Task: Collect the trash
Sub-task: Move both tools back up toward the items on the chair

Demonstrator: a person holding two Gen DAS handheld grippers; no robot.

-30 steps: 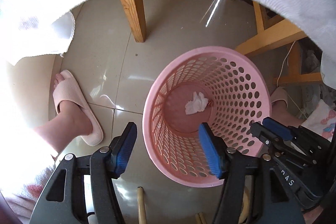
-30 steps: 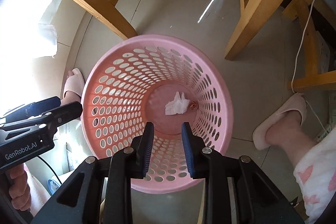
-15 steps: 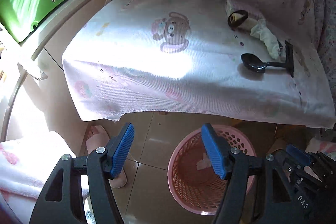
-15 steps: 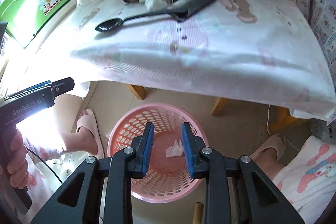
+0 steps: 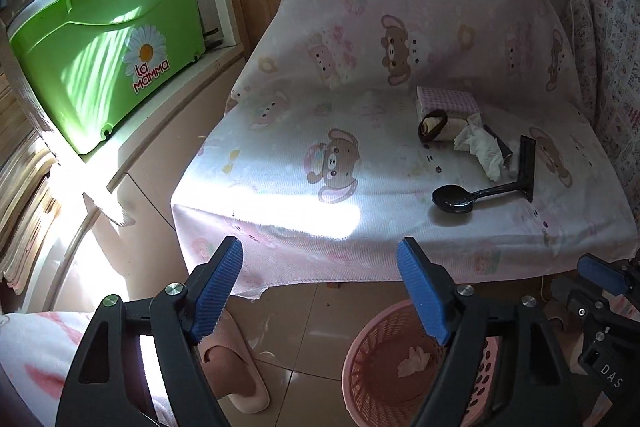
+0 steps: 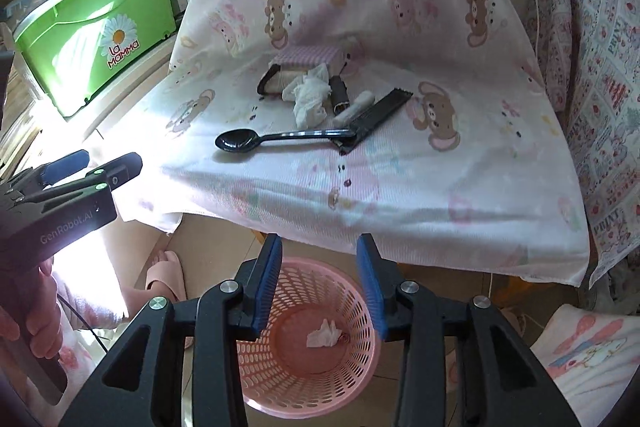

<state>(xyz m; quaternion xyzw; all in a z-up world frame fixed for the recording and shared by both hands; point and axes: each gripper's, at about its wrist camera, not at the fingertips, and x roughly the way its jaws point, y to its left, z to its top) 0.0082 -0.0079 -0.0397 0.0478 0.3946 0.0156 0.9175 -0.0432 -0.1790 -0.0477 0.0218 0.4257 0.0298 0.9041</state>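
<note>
A pink perforated basket [image 6: 352, 379] stands on the floor below the table edge, with a crumpled white tissue [image 6: 322, 335] lying at its bottom. On the bear-print tablecloth [image 6: 420, 183] lie a black plastic spoon [image 6: 256, 139], a crumpled tissue [image 6: 310, 97], a black comb-like wrapper [image 6: 380, 113] and small rolls. My left gripper [image 5: 320, 289] hangs before the table edge, its jaws opening with nothing between them. My right gripper [image 6: 319, 281] hovers over the basket, jaws also opening and empty. The basket [image 5: 372, 359] and spoon [image 5: 456, 201] show in the left wrist view too.
A green tub [image 5: 104, 47] marked with a daisy sits on a shelf at the left. A person's feet in pink slippers [image 5: 236, 371] stand on the tiled floor near the basket. A patterned cloth [image 6: 592, 67] hangs at the right.
Both grippers have risen from just above the basket to table height and tilted up, bringing the tabletop litter into view. Both pairs of jaws stand wider apart than before.
</note>
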